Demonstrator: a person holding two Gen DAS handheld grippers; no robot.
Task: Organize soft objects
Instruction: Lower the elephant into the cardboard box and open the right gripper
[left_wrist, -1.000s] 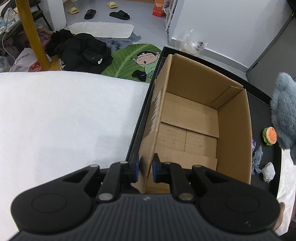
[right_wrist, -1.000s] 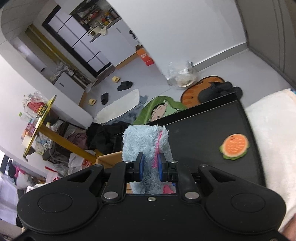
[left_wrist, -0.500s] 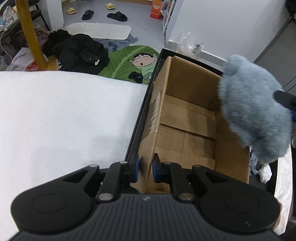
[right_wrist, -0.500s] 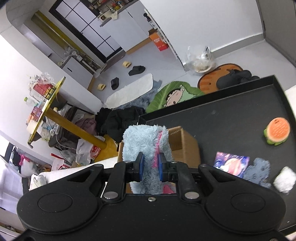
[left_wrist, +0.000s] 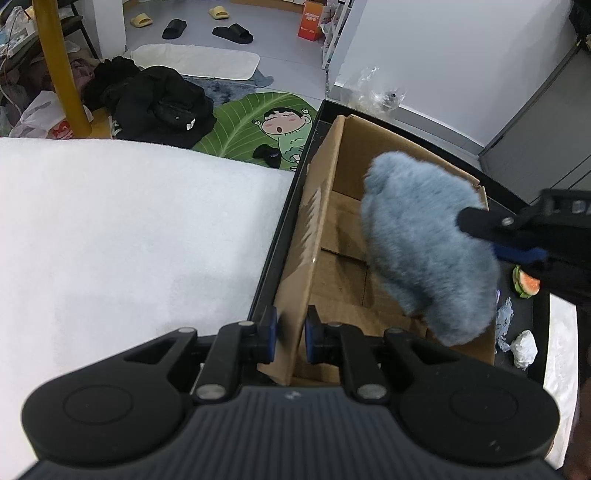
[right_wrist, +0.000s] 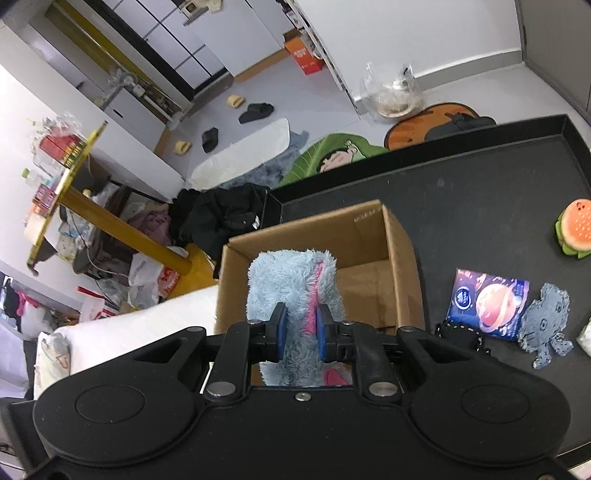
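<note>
Right wrist view: my right gripper (right_wrist: 299, 326) pinches the plush (right_wrist: 291, 291), blue pads sunk into its fur on either side of a pink seam. The toy hangs ahead of my fingers, above the open box (right_wrist: 399, 236), not yet inside as far as I can tell. From my left wrist the same plush (left_wrist: 424, 243) shows as a grey-blue bulk over the box (left_wrist: 321, 221) mouth, up and to the right of my left gripper (left_wrist: 290, 334), which is clamped on the near cardboard wall, one pad inside and one outside.

I judge the plush light, limp and squashy. It will sag and swing from a pinch, and the fur gives, so a shallow bite could slip. A deep hold through the body, as I have now, seems safest. The thin box wall bends easily, so I steady it low near the corner.

Off to my right on the tray (right_wrist: 480, 177) lie a burger toy (right_wrist: 576, 230), a card (right_wrist: 487, 302) and a small blue doll (right_wrist: 546, 325).
</note>
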